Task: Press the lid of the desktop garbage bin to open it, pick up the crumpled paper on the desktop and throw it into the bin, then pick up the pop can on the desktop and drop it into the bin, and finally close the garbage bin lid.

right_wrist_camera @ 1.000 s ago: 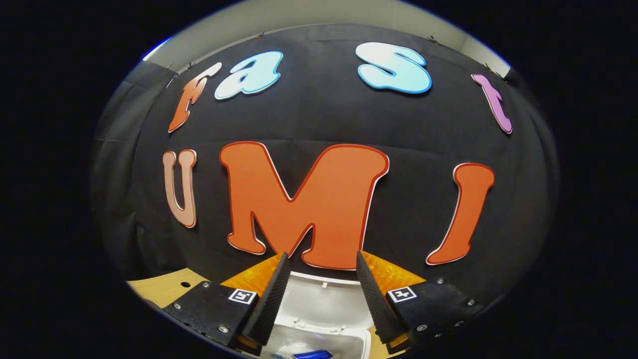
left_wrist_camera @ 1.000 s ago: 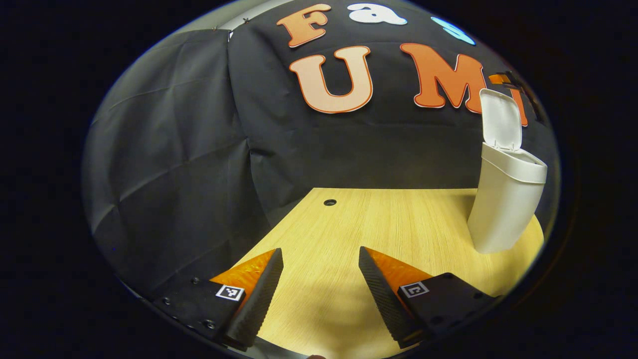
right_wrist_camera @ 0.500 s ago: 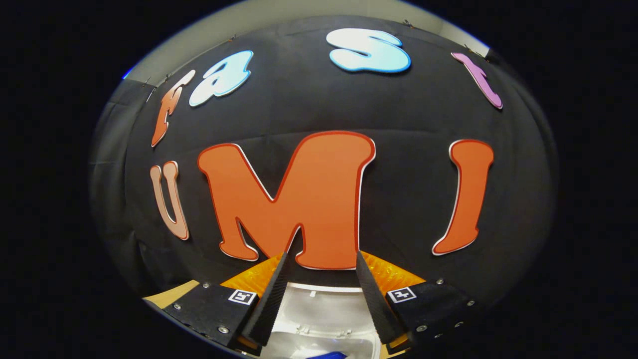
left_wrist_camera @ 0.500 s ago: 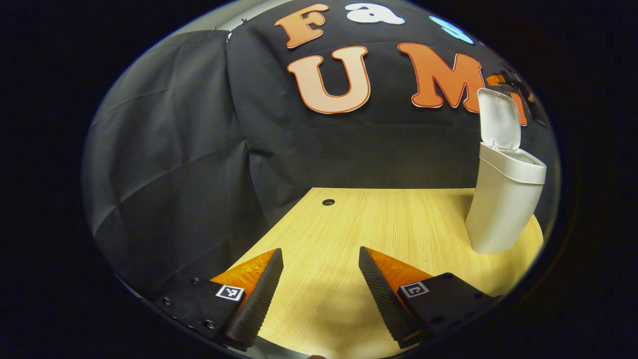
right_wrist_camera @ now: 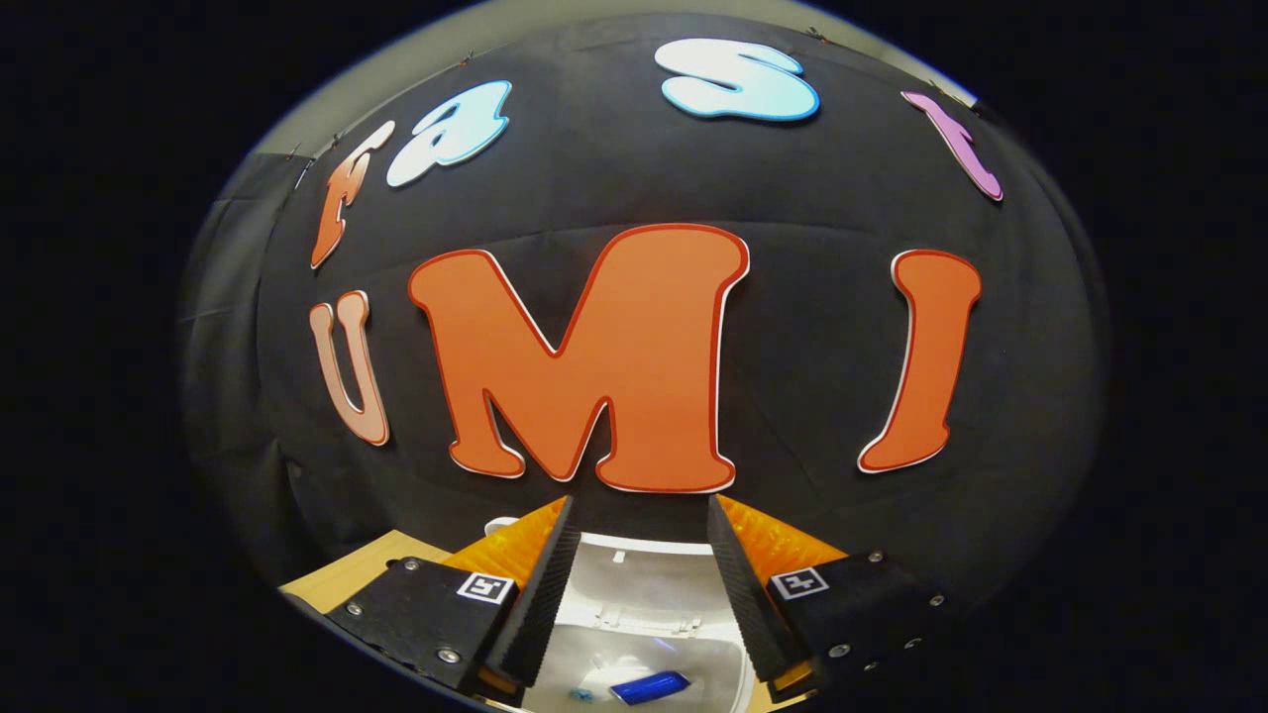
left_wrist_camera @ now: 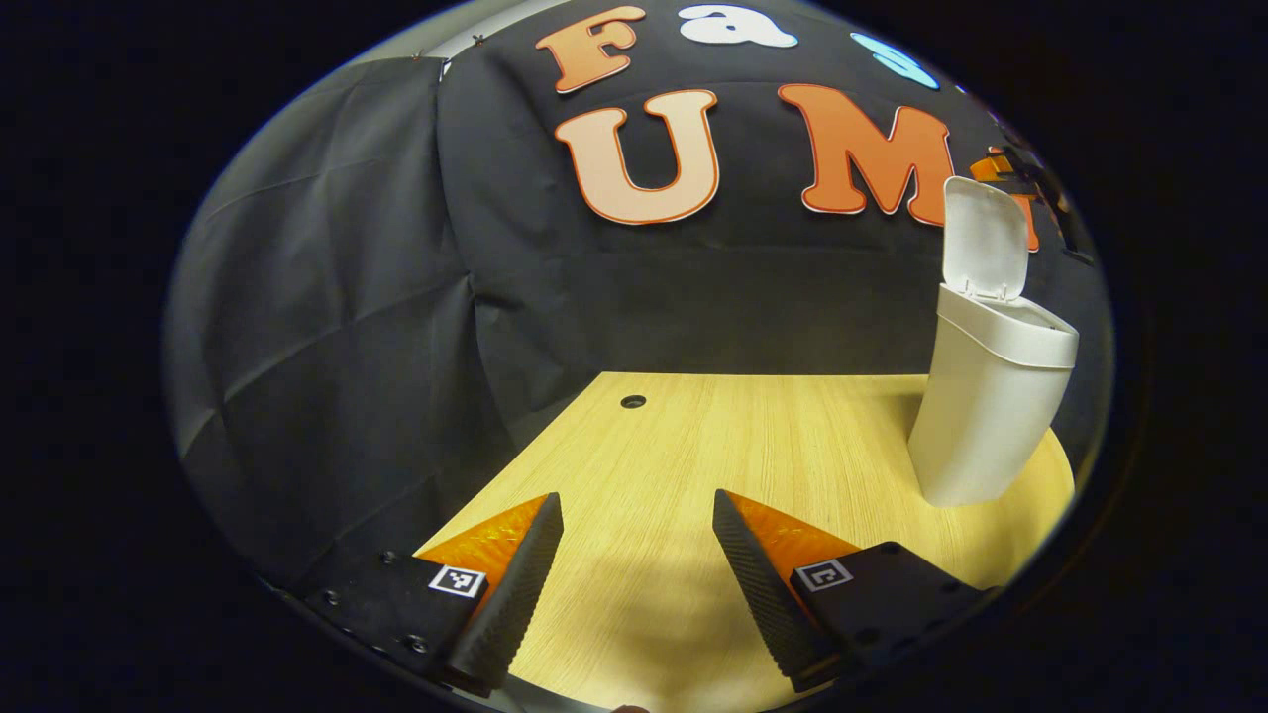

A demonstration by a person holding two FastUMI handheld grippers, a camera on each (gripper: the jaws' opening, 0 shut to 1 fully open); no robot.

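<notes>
The white garbage bin (left_wrist_camera: 991, 406) stands near the right edge of the tabletop (left_wrist_camera: 713, 446) with its lid (left_wrist_camera: 983, 240) swung upright, so the mouth is free to receive what is dropped in. The right gripper (right_wrist_camera: 634, 584) hangs directly above that mouth, fingers spread and holding nothing, and between them a blue, can-like object (right_wrist_camera: 649, 685) and a pale scrap, too small to name, lie inside the bin, an arrangement that fits a release just made, with the lid left to close. The left gripper (left_wrist_camera: 634, 584) hovers low over the near part of the tabletop, fingers likewise spread and empty, held clear of the bin.
</notes>
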